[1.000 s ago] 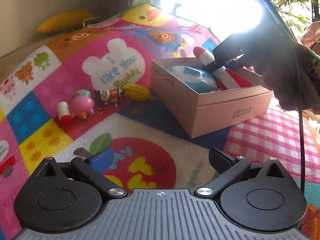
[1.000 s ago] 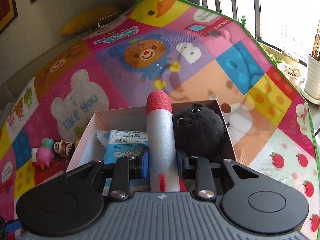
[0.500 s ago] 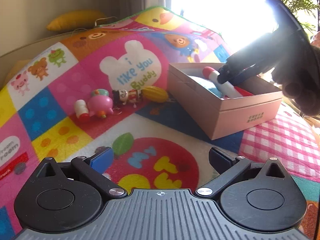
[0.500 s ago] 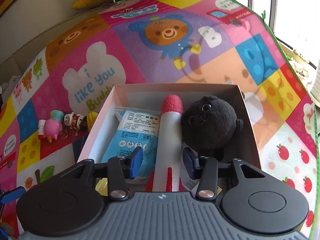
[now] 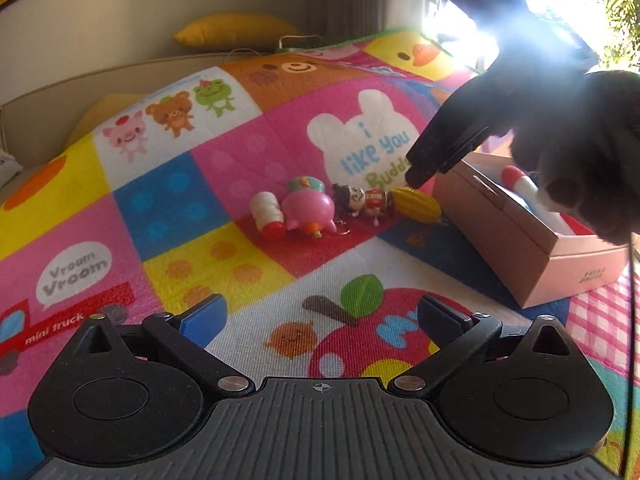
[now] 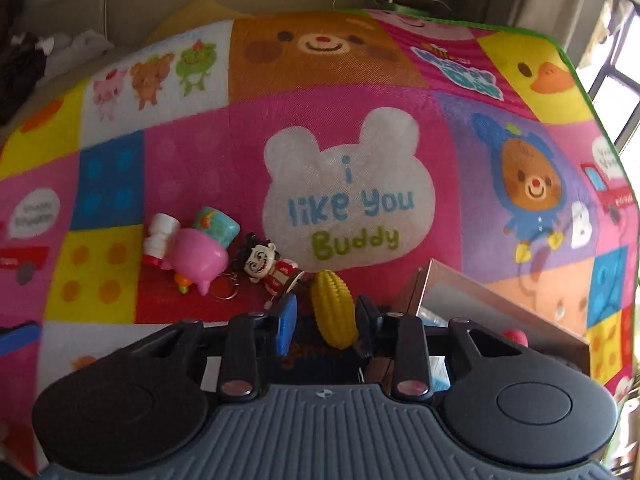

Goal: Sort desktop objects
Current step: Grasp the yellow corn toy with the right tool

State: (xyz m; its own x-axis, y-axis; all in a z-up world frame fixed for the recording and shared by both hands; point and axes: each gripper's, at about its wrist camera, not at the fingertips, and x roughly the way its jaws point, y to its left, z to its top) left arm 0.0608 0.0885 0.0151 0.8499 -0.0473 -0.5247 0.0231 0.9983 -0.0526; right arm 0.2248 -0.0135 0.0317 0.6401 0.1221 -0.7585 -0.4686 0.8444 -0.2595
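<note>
Right tool (image 6: 326, 322): jaws closing, the yellow corn toy (image 6: 334, 314) between them; no pad is seen pressing on it.
Yellow corn toy: lies on the play mat (image 6: 224, 152), just left of the pink box (image 5: 516, 240), beside the small figurine (image 6: 266, 266).
Left tool (image 5: 320, 314): spread wide with nothing between its fingers, hovering above the mat, well short of the pink box.
Other toys: pink pig toy (image 6: 200, 258) and white bottle toy (image 6: 160, 238), further left of the pink box.
Pink box: holds a white rocket toy (image 5: 524, 188).
</note>
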